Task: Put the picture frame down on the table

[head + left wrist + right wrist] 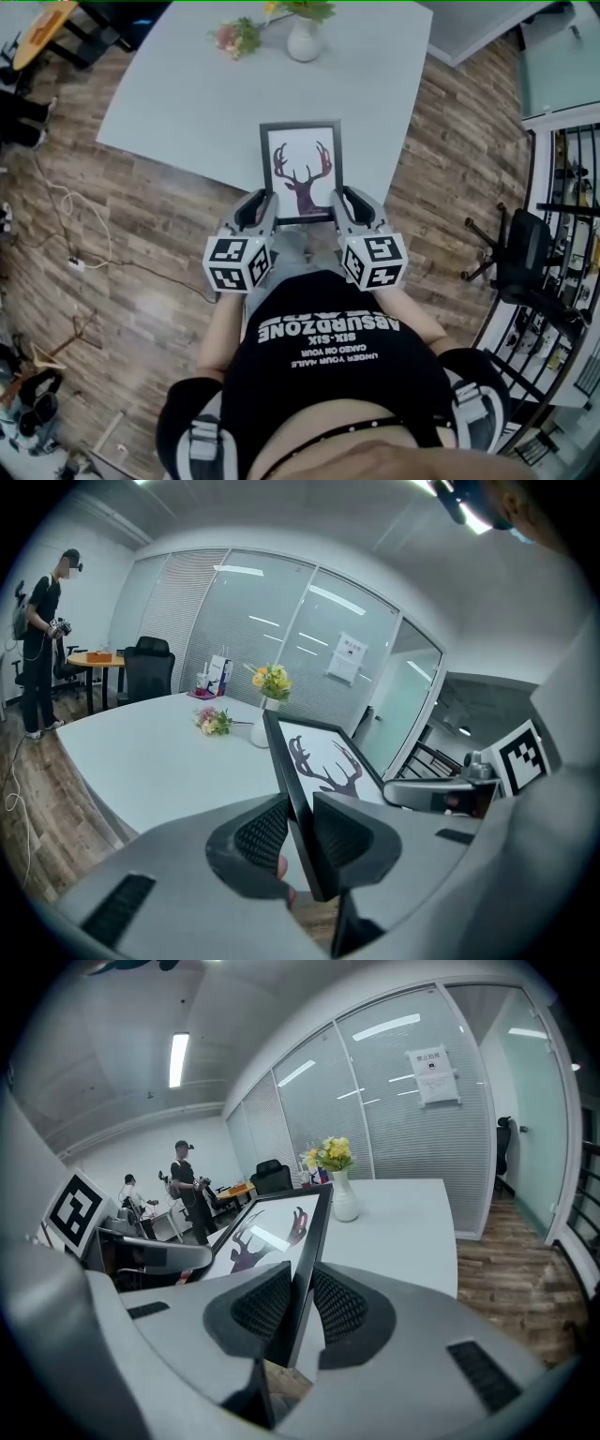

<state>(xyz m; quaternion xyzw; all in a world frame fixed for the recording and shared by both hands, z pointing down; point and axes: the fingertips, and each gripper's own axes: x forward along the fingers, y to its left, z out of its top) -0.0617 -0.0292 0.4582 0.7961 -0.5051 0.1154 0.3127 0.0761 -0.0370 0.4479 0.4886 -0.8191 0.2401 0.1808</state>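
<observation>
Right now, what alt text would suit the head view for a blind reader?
Seen from above, the left gripper and right gripper clamp both sides of a black picture frame with a deer print, near the front edge of a pale table. A white vase with flowers stands at its far end.

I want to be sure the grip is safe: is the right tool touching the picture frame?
Touching. The right gripper view shows the right tool with both ribbed pads pressed on the side edge of the picture frame.
</observation>
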